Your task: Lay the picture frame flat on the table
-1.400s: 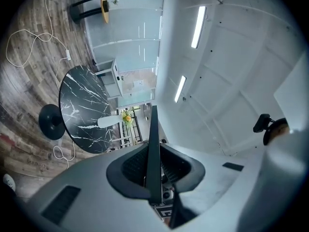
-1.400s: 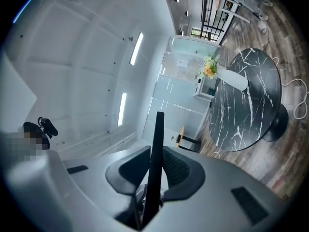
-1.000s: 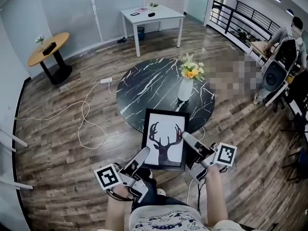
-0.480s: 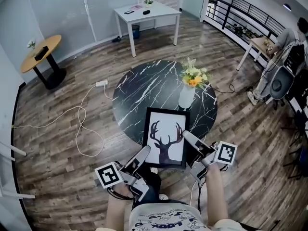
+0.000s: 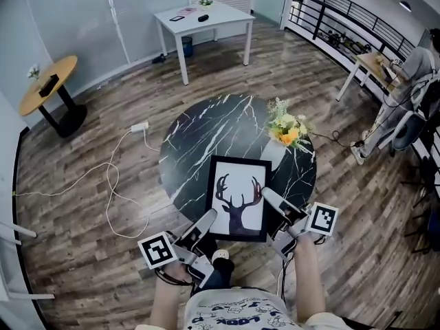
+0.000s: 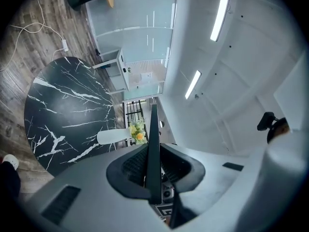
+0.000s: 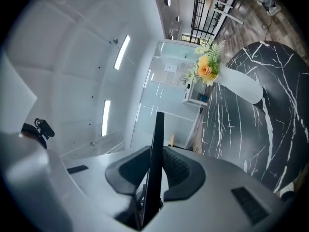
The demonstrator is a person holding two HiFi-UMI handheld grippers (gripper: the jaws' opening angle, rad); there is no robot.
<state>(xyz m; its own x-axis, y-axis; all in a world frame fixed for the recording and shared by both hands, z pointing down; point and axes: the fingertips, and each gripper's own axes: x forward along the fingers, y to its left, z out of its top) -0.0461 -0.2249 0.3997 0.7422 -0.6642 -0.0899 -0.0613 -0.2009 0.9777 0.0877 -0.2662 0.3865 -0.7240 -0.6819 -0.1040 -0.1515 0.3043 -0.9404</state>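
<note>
A black picture frame (image 5: 238, 198) with a deer silhouette on white hangs in the air over the near edge of the round black marble table (image 5: 206, 133). My left gripper (image 5: 208, 220) is shut on the frame's lower left edge, and my right gripper (image 5: 267, 196) is shut on its right edge. In the left gripper view the frame (image 6: 153, 151) shows edge-on as a thin black bar clamped between the pads, with the gripper (image 6: 153, 170) around it. The right gripper view shows the same: the frame edge (image 7: 155, 163) stands pinched in the gripper (image 7: 154, 175).
A white vase with yellow flowers (image 5: 285, 135) stands on the table's right side, just beyond the frame. A white cable (image 5: 113, 177) snakes over the wood floor to the left. A white table (image 5: 203, 20) and a small wooden table (image 5: 48, 81) stand further off. A person (image 5: 412, 81) sits at far right.
Both grippers have carried the frame forward toward the table; its top edge now overlaps more of the marble top. The grip on the frame is unchanged.
</note>
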